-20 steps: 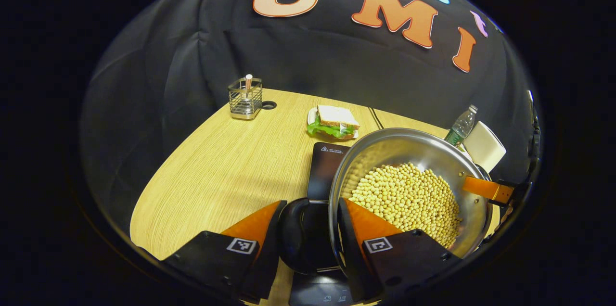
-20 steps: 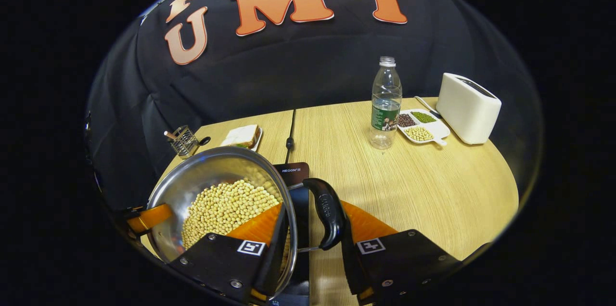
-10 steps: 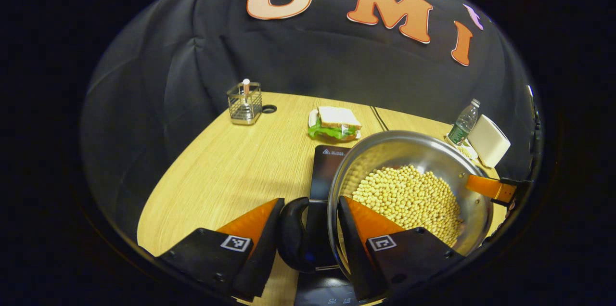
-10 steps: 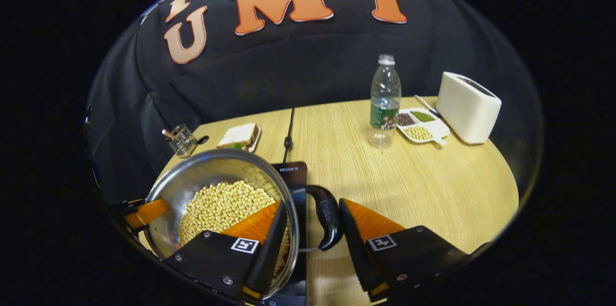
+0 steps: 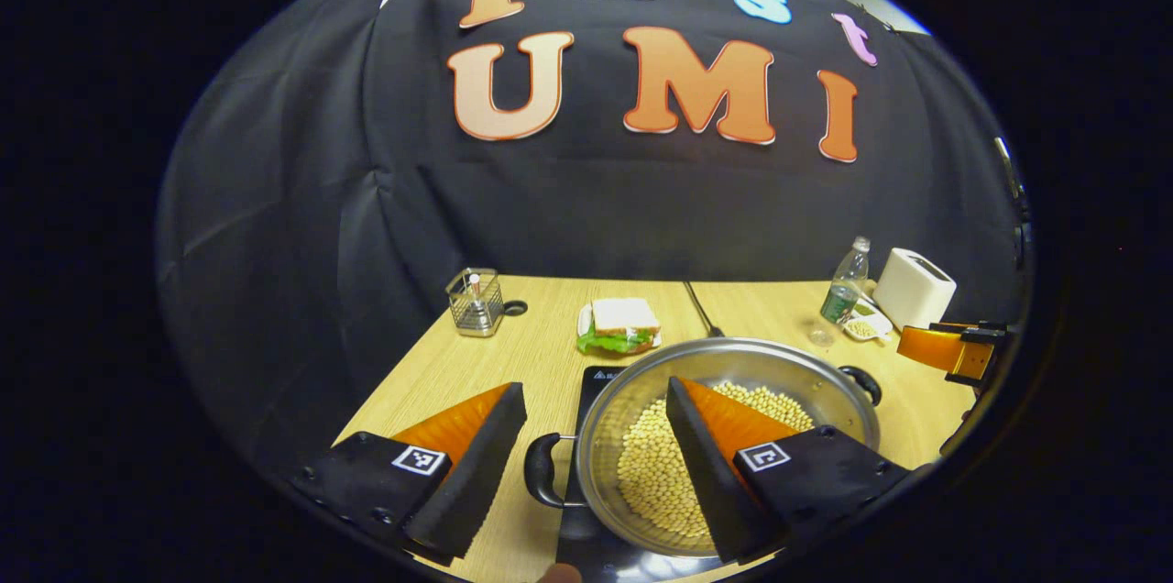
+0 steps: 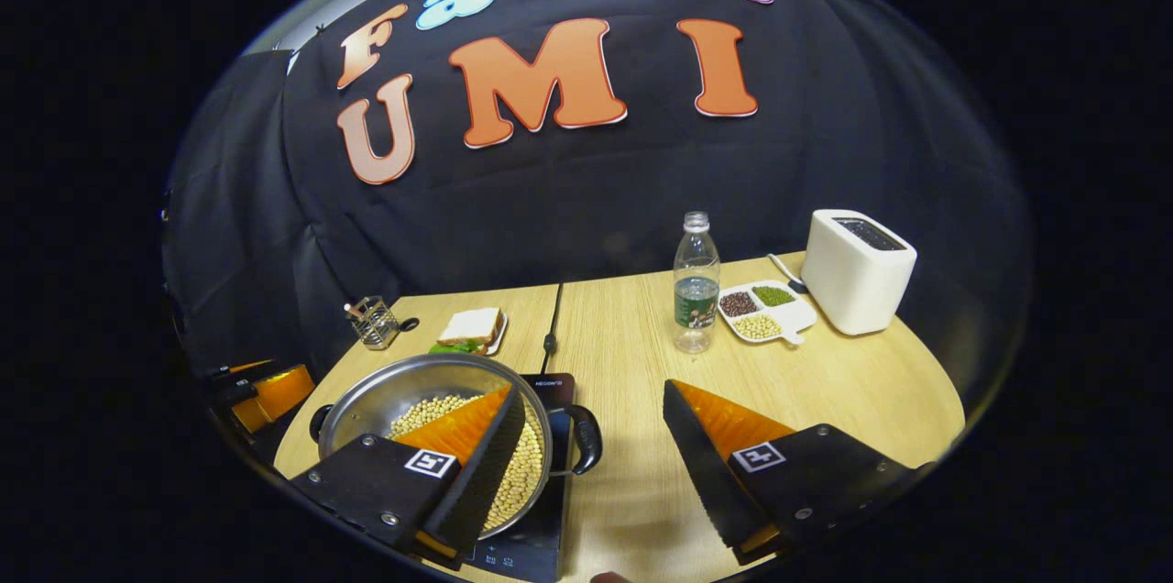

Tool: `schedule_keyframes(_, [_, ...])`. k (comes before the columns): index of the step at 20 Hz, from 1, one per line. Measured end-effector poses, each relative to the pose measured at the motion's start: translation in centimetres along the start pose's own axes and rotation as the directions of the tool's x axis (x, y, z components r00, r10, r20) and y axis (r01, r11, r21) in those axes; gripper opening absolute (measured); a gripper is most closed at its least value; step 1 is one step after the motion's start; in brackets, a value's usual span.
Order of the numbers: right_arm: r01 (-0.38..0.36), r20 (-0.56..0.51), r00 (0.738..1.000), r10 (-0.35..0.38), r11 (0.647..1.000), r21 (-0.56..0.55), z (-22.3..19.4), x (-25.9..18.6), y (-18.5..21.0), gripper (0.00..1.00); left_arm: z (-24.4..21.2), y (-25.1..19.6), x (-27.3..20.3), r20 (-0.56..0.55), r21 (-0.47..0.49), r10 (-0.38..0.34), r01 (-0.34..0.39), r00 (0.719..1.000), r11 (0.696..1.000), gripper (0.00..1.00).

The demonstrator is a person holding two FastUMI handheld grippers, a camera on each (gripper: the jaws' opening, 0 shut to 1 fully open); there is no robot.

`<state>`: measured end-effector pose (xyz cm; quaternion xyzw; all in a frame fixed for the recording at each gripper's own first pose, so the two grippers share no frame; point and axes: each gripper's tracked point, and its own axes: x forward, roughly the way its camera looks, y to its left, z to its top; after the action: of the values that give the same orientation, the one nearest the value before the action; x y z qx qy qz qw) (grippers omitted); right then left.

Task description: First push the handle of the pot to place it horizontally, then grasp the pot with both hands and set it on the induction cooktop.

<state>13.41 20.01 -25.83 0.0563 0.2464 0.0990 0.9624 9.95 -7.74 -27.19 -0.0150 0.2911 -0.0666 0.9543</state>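
Note:
A steel pot [image 5: 632, 400] full of soybeans [image 5: 652, 473] sits on the black induction cooktop [image 5: 597, 377], its two black loop handles [image 5: 541, 470] pointing left and right. My left gripper [image 5: 594, 389] hangs open above the pot's left handle, touching nothing. In the right gripper view the pot [image 6: 385, 390] rests on the cooktop [image 6: 542, 386], and my right gripper [image 6: 594, 390] is open above the right handle [image 6: 586, 438]. The other gripper shows at each view's edge: the right one [image 5: 948, 349], the left one [image 6: 266, 390].
On the wooden table [image 6: 825, 390] stand a water bottle [image 6: 696, 294], a white toaster [image 6: 857, 271] and a divided dish of beans [image 6: 765, 308] at back right. A sandwich plate [image 6: 472, 328] and a wire holder [image 6: 371, 322] sit back left. A cable [image 6: 550, 326] runs behind the cooktop.
Both grippers have opened, let go of the pot's handles and risen away. The pot has come down level onto the cooktop.

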Motion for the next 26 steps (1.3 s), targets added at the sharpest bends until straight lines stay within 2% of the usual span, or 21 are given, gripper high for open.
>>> schedule_keyframes(3, [0.014,0.071,0.997,-0.014,1.0,0.0,2.9,-3.0,-1.9,0.94,3.2,-1.1,-2.4,0.087,-0.017,0.0,0.001,0.996,1.0,1.0])
schedule_keyframes(6, [0.036,0.16,0.986,-0.035,0.999,-0.005,5.9,-6.5,-4.1,0.94,7.2,-2.0,-5.9,0.206,0.01,0.011,-0.013,0.978,1.0,0.99])
schedule_keyframes(7, [0.048,0.192,0.98,-0.045,0.999,-0.011,6.9,-7.7,-5.0,0.94,8.1,-2.8,-7.0,0.233,0.012,0.002,-0.004,0.973,1.0,1.0])
schedule_keyframes(8, [0.06,0.224,0.973,-0.054,0.998,-0.023,8.0,-8.8,-5.7,0.94,9.0,-3.5,-8.0,0.249,0.006,-0.006,0.005,0.968,1.0,0.96])
schedule_keyframes(11, [0.079,0.309,0.949,-0.057,0.995,-0.059,10.7,-12.7,-7.2,0.94,11.6,-4.5,-10.8,0.307,-0.044,-0.013,0.028,0.952,0.999,1.0])
schedule_keyframes(13, [0.072,0.35,0.936,-0.042,0.995,-0.074,11.9,-15.0,-8.0,0.94,13.3,-3.9,-13.0,0.362,-0.065,0.015,0.009,0.932,0.998,1.0])
schedule_keyframes(14, [0.072,0.368,0.929,-0.036,0.994,-0.085,12.4,-16.1,-8.5,0.94,14.5,-3.5,-14.6,0.398,-0.063,0.037,-0.014,0.917,0.998,0.99])
schedule_keyframes(16, [0.085,0.402,0.915,-0.034,0.99,-0.11,13.1,-18.2,-9.6,0.94,16.4,-4.6,-16.8,0.442,-0.066,0.026,0.004,0.897,0.998,0.99])
schedule_keyframes(19, [0.112,0.454,0.89,-0.041,0.985,-0.131,14.1,-21.2,-11.4,0.94,18.0,-6.7,-19.9,0.467,-0.095,-0.022,0.075,0.884,0.993,0.99])
schedule_keyframes(24, [0.129,0.488,0.871,-0.051,0.983,-0.127,14.2,-24.6,-14.0,0.94,19.1,-7.1,-22.4,0.514,-0.099,0.007,0.051,0.857,0.994,0.99])
schedule_keyframes(26, [0.134,0.496,0.867,-0.059,0.984,-0.118,14.0,-25.2,-15.0,0.94,19.0,-8.2,-22.6,0.519,-0.086,-0.004,0.057,0.855,0.995,0.97])
